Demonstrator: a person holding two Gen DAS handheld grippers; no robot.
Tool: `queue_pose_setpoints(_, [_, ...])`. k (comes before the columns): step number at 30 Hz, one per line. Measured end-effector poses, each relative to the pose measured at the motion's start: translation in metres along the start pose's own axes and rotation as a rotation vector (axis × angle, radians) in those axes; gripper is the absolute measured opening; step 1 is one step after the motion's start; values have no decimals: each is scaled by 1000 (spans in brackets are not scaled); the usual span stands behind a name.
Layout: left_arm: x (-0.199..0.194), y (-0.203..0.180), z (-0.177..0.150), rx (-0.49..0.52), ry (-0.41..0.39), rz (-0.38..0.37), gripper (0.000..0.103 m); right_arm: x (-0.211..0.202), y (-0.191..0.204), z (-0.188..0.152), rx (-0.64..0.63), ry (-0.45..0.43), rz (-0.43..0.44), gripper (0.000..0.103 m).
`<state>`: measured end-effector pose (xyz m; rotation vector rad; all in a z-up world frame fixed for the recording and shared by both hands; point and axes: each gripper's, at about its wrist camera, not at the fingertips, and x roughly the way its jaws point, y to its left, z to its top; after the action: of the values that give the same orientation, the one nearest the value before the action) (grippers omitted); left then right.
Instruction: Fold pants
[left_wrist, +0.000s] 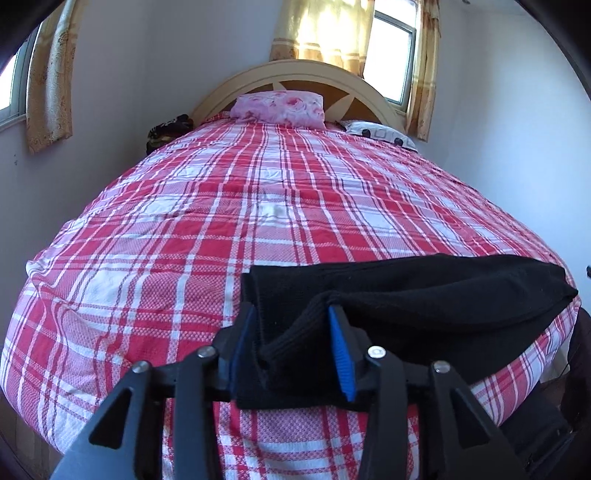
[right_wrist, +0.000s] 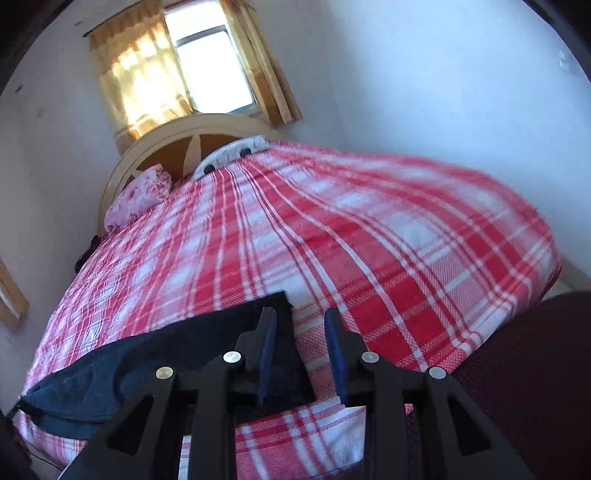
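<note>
The black pants (left_wrist: 424, 291) lay as a folded bundle across the near edge of the bed (left_wrist: 258, 206), on its red-and-white plaid cover, running left to right between the two grippers.

The left gripper (left_wrist: 291, 350) stood with its jaws parted and one end of the bundle lying between its blue pads (left_wrist: 341, 354); a gap showed beside the cloth, so it appeared released rather than clamped. The right gripper (right_wrist: 301, 350) was likewise parted. The other end of the pants (right_wrist: 155, 354) lay against its left finger and ran partly under it, with plaid cover showing in most of the gap. That view was blurred, so whether cloth touched the pad could not be settled; I judged it let go.

Assessment: a fold had been laid down and both ends set free. The next move would call for drawing both grippers clear without dragging the fabric, then checking whether the bundle needs another fold or smoothing.

The surface was soft and lightly wrinkled, so cloth may shift on it. At the far end stood a curved headboard (left_wrist: 295, 74), a pink floral pillow (left_wrist: 280, 107) and a second, patterned pillow (left_wrist: 380, 134). Yellow curtains (left_wrist: 325, 29) flanked a bright window (left_wrist: 393, 55) in plain pale walls.
</note>
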<state>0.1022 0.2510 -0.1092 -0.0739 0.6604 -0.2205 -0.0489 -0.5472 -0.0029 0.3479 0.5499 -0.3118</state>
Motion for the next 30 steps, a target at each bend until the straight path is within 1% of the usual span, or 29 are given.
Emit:
queue_pose_setpoints(1, [-3,-2,0,8,-8,-5,46,-10,14,-2,-27,-17,22,29])
queue_pose_setpoints(2, [-6,-3,-1,17,-16,-7,46,-19,34,-5,-70,-23,62,29])
queue_pose_setpoints(5, [-13,-6,-5,54,-24,-7,47,-30,96,-19,-223,-4,165,29])
queue_pose_setpoints(9, [-15,-11,-16,100,-11,0,49,-23,179,-54,-404,90,296,29])
queue_pose_setpoints(10, [-15,-11,-18,97,-13,1,49,-21,198,-64,-436,113,330,29])
queue_pose_setpoints(11, [-15,-10,-19,88,-19,-4,49,-17,227,-80,-485,155,387,29])
queue_pose_setpoints(12, [-14,-9,-19,80,-23,-17,49,-15,246,-91,-521,177,423,29])
queue_pose_setpoints(13, [-14,-9,-19,75,-25,-34,48,-13,266,-102,-559,192,455,29])
queue_pose_setpoints(14, [-13,-10,-20,82,-23,-42,44,-13,286,-115,-599,206,484,29])
queue_pose_setpoints(16, [-11,-13,-21,103,-11,-50,39,-6,327,-142,-698,252,530,29])
queue_pose_setpoints(17, [-11,-14,-22,113,-12,-53,37,-3,350,-158,-770,276,543,29])
queue_pose_setpoints(18, [-11,-14,-23,124,-12,-54,36,1,364,-168,-822,272,541,29])
queue_pose_setpoints(20, [-10,-14,-24,135,-9,-54,26,4,393,-191,-949,241,516,29])
queue_pose_setpoints(21, [-10,-14,-23,141,-10,-53,26,7,402,-196,-983,234,502,29])
queue_pose_setpoints(24, [-11,-15,-22,151,-17,-48,24,15,422,-209,-1052,230,501,29])
queue_pose_setpoints(26, [-10,-16,-20,156,-18,-45,23,21,429,-218,-1108,233,477,29])
queue_pose_setpoints(27, [-9,-17,-18,163,-20,-31,23,25,433,-221,-1129,227,464,29])
queue_pose_setpoints(28, [-8,-17,-15,168,-20,-24,23,27,434,-222,-1144,220,450,29])
queue_pose_setpoints(29, [-6,-17,-12,172,-19,-19,21,31,436,-223,-1151,223,440,29])
queue_pose_setpoints(30, [-4,-17,-6,173,-16,-19,20,35,437,-221,-1144,246,439,29])
